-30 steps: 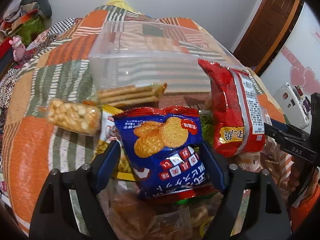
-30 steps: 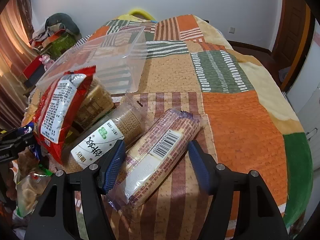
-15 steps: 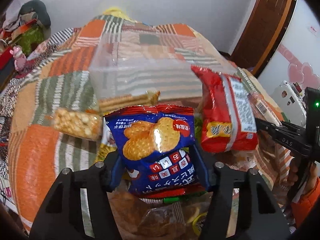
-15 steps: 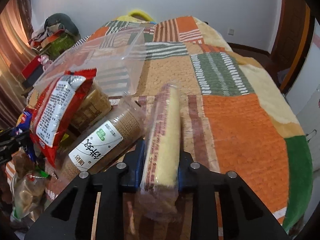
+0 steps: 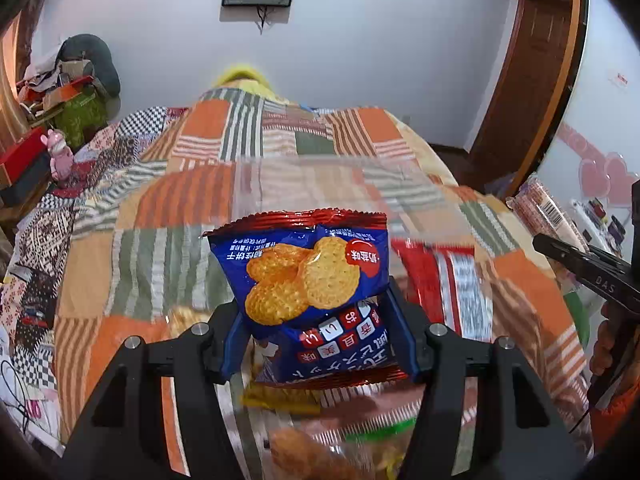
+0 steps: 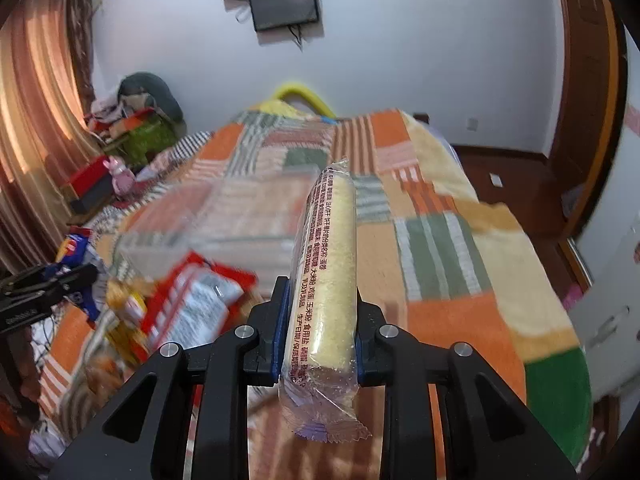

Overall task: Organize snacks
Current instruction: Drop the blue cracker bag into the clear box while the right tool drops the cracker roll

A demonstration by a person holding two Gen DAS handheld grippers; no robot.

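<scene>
Both clenched: left gripper (image 5: 318, 334) pinches blue cracker bag (image 5: 308, 276) standing upright above patchwork blanket (image 5: 168, 200); right gripper (image 6: 320, 328) clamps wafer pack (image 6: 326, 264), long axis pointing forward, away from camera.

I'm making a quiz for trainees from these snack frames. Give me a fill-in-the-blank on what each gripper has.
The left gripper is shut on a ____ biscuit bag.
The right gripper is shut on a long clear-wrapped ____ pack.
Both snacks are held above the patchwork ____.

Missing: blue; cracker; blanket
</scene>
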